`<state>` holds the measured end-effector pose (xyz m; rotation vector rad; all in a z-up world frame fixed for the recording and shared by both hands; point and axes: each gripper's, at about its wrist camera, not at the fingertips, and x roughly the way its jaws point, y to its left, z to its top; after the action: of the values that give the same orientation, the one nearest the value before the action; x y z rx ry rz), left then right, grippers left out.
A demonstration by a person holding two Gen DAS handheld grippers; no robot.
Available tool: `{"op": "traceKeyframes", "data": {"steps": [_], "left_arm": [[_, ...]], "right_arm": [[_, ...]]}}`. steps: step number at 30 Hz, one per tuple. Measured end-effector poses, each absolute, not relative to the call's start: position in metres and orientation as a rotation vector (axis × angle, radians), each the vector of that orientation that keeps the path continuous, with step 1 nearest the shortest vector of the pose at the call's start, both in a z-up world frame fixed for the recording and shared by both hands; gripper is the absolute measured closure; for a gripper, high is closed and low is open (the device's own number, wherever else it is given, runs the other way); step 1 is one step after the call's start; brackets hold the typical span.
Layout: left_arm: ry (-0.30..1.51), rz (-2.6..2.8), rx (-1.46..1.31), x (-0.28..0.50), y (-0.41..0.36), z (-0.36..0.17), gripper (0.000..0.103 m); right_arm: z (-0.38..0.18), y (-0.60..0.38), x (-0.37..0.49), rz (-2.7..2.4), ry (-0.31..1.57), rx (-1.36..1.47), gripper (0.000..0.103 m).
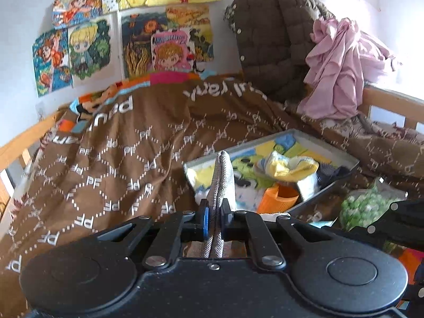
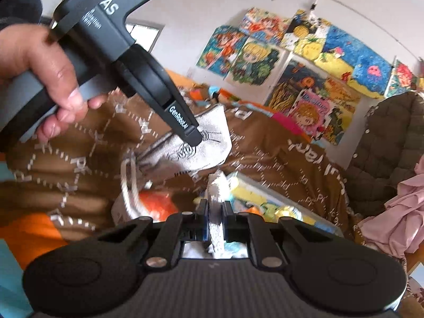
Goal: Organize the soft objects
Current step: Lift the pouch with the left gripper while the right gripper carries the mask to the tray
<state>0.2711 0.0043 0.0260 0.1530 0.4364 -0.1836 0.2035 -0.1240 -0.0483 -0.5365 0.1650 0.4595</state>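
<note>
Grey woven cloth, a drawstring pouch [image 2: 185, 145] by the look of it, hangs above the brown bed cover [image 1: 111, 164], pinched edge-on in the left tool [image 1: 214, 209], fingers clamped on the fabric. In the right wrist view the person's hand [image 2: 39, 79] grips that tool's handle, and the pouch's white cord [image 2: 129, 182] dangles loose. Right tool [image 2: 215, 212] is clamped on a white cloth scrap [image 2: 217, 185]; what it is, cannot tell. Tray [image 1: 299, 135] sits to the right on the bed, already holding a yellow sock [image 1: 286, 167] and an orange ribbed piece [image 1: 281, 198]. Judgement: both pieces are bound for the tray. To do it well, carry the pouch over the tray's near rim before loosening, keep the cord clear of the other tool, lower until the fabric settles, then part the fingers. Brown jacket [image 1: 273, 39] and pink garment [image 1: 336, 71] are piled at the far end.
</note>
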Motion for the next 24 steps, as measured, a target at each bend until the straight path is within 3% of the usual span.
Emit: {"op": "traceKeyframes", "data": {"steps": [12,24], "left_arm": [[0.309,-0.227,0.133,0.296,-0.048,0.086,0.095],[0.203,-0.279,0.022,0.374,-0.102,0.108,0.095]], "right_arm": [[-0.006,-0.171,0.214,0.345,0.106,-0.423,0.092],[0.011,-0.265,0.298,0.166,0.146,-0.159,0.092]]}}
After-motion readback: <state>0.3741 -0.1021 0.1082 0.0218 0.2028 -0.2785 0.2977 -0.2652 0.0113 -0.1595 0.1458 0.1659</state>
